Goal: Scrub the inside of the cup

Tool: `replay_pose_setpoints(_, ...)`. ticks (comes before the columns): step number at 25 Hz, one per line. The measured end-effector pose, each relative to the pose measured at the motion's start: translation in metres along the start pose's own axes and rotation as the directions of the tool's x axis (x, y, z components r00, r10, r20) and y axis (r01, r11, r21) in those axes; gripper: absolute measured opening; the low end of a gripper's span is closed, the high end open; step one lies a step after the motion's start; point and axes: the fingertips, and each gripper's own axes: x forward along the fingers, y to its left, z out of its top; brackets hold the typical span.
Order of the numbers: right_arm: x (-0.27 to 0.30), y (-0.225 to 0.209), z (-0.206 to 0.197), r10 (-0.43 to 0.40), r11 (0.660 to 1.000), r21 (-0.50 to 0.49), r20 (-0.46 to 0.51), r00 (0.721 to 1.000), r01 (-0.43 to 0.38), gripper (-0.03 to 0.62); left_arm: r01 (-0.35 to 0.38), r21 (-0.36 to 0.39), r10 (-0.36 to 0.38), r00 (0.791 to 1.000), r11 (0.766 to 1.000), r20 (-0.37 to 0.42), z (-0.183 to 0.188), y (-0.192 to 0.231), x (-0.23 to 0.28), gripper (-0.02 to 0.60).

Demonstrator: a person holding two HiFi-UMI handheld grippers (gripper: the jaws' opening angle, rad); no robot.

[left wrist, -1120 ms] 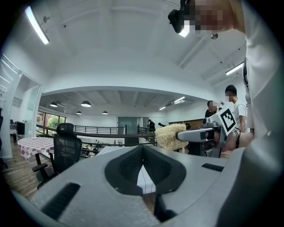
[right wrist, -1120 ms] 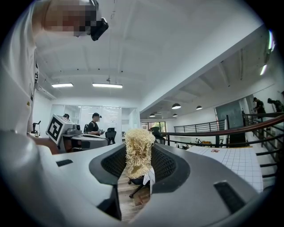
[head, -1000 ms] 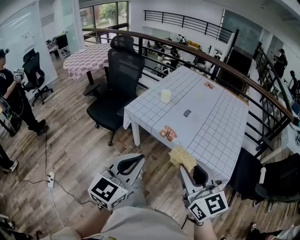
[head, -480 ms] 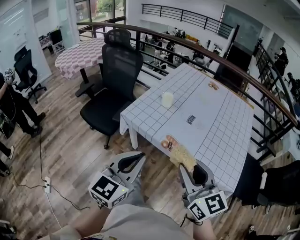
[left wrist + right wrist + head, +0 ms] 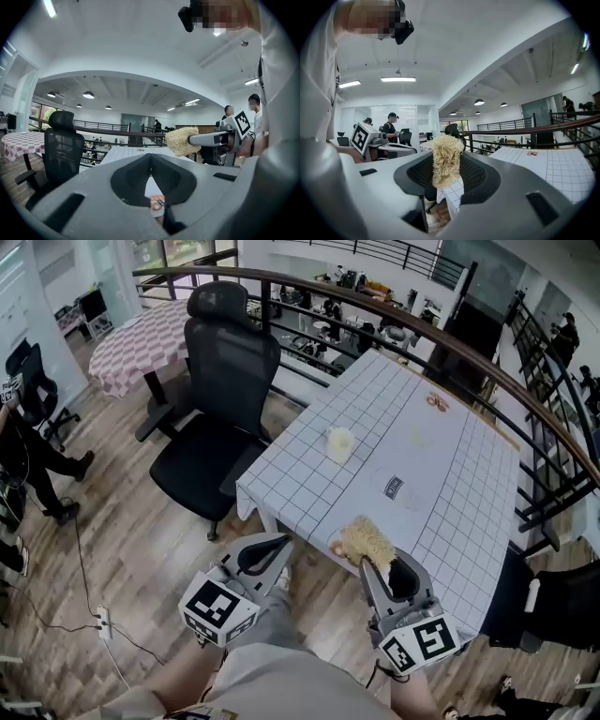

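Nearing the cup, scrubber ready

The right gripper (image 5: 373, 566) is clenched on the one scrubber (image 5: 364, 542). The left gripper (image 5: 278, 546) beside it is closed on nothing. The single cup (image 5: 339, 444) stands well ahead of both on the tabletop (image 5: 450, 493), untouched. Best, I judge, to come closer, spread the left jaws to steady the cup, then lower the scrubber straight into its mouth.

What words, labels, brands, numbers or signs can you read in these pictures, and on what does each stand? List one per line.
No text can be read in any view.
Small dark label on the table: print too small.
Orange packet on the table: print blurred.
Left gripper and right gripper: black-and-white square patterns only, no letters or digits.
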Motion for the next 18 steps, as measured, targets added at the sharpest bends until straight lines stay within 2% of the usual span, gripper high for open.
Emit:
replay_pose_setpoints(3,0.033,-0.016,0.014,-0.005,1.000,-0.008,-0.022,1.000,0.005,0.153,0.013,-0.013,-0.013,1.000,1.000,0.010,0.013,0.029,0.024,0.013)
replay_pose_setpoints(8,0.081,-0.037,0.025,-0.056,0.998,-0.027,-0.043,0.998,0.055,0.153,0.074,-0.062,-0.073,0.997,0.995,0.013,0.013,0.075,0.058,0.014)
replay_pose_setpoints(13,0.137,-0.058,0.030,-0.085,0.996,0.002,-0.077,0.993,0.085,0.153,0.119,-0.059,-0.120,0.993,0.991,-0.011,0.023,0.131,0.094,0.014)
replay_pose_setpoints(18,0.183,-0.086,0.056,-0.124,0.992,-0.020,-0.057,0.991,0.123,0.153,0.174,-0.058,-0.175,0.984,0.983,-0.013,0.043,0.174,0.134,0.014)
